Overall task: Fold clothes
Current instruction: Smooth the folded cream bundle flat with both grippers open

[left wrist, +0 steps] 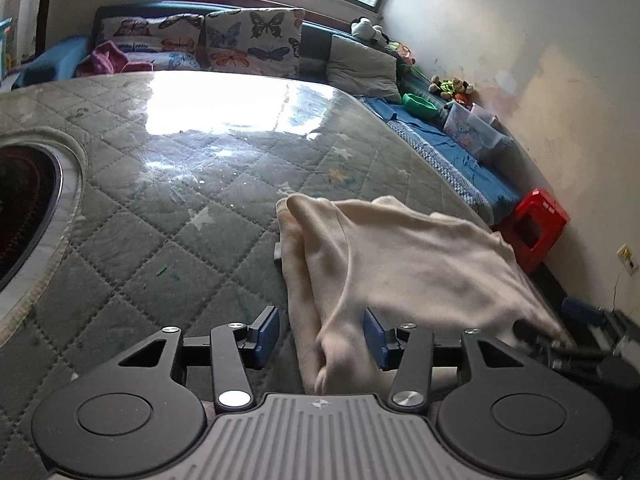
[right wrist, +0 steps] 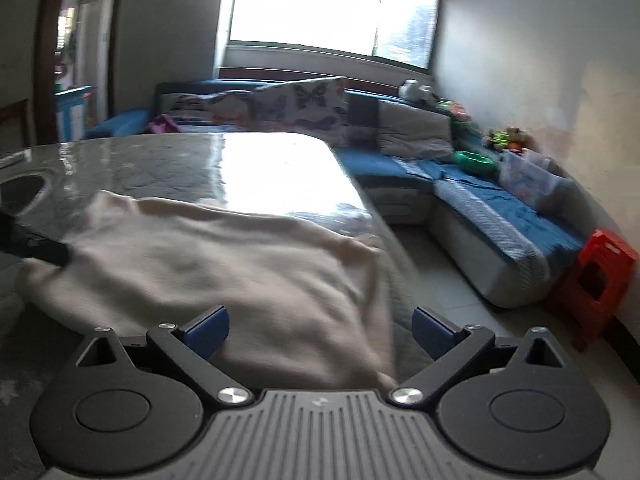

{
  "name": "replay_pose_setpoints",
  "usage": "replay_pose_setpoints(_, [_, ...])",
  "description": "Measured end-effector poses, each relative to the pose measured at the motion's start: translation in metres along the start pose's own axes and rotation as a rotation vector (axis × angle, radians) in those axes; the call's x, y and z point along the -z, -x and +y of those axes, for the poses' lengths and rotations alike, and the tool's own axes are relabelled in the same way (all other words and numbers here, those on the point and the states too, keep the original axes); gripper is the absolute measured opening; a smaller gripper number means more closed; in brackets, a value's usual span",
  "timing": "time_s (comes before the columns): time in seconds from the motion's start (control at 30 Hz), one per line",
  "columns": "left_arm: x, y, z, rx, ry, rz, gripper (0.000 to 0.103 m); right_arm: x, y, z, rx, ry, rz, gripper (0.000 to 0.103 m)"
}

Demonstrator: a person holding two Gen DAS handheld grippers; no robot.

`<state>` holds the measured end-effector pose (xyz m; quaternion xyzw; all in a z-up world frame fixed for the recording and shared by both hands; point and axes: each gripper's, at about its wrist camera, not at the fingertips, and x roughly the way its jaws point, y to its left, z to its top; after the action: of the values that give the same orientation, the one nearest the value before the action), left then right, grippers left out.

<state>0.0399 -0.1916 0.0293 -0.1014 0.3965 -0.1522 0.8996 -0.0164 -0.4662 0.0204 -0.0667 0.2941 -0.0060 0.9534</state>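
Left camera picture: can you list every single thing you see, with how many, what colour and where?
garment: one, cream, on the table's near right part
table: one, grey quilted cover, filling the foreground
butterfly pillows: two, white with coloured butterflies, on the sofa's back
grey cushion: one, grey, right of the pillows
sofa: one, blue, along the wall
bowl: one, green, on the sofa
stool: one, red, by the wall
left hand-held gripper: one, black with blue pads, open around the garment's edge
right hand-held gripper: one, black with blue pads, open over the garment
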Motion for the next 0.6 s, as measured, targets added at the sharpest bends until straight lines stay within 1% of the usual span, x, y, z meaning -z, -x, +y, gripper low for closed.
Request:
replay_pose_setpoints(0.1, [0.007, 0.004, -0.001, -0.013, -0.032, -0.003, 0.050, 0.007, 0.002, -0.009, 0.027, -0.018, 0.011, 0.099])
replay_pose_setpoints(0.27, [0.012, 0.007, 0.000, -0.019, -0.051, -0.007, 0.051, 0.012, 0.011, -0.025, 0.080, -0.071, -0.010, 0.100])
replay_pose_setpoints(0.4, [0.016, 0.009, 0.000, -0.026, -0.064, -0.012, 0.051, 0.021, 0.009, -0.040, 0.135, -0.103, 0.028, 0.100])
replay_pose_setpoints(0.47, [0.017, 0.010, 0.001, -0.027, -0.062, -0.013, 0.051, 0.025, 0.010, -0.046, 0.142, -0.120, 0.039, 0.101])
replay_pose_setpoints(0.6, [0.017, 0.011, 0.002, -0.029, -0.056, -0.012, 0.051, 0.024, 0.017, -0.051, 0.144, -0.142, 0.005, 0.101])
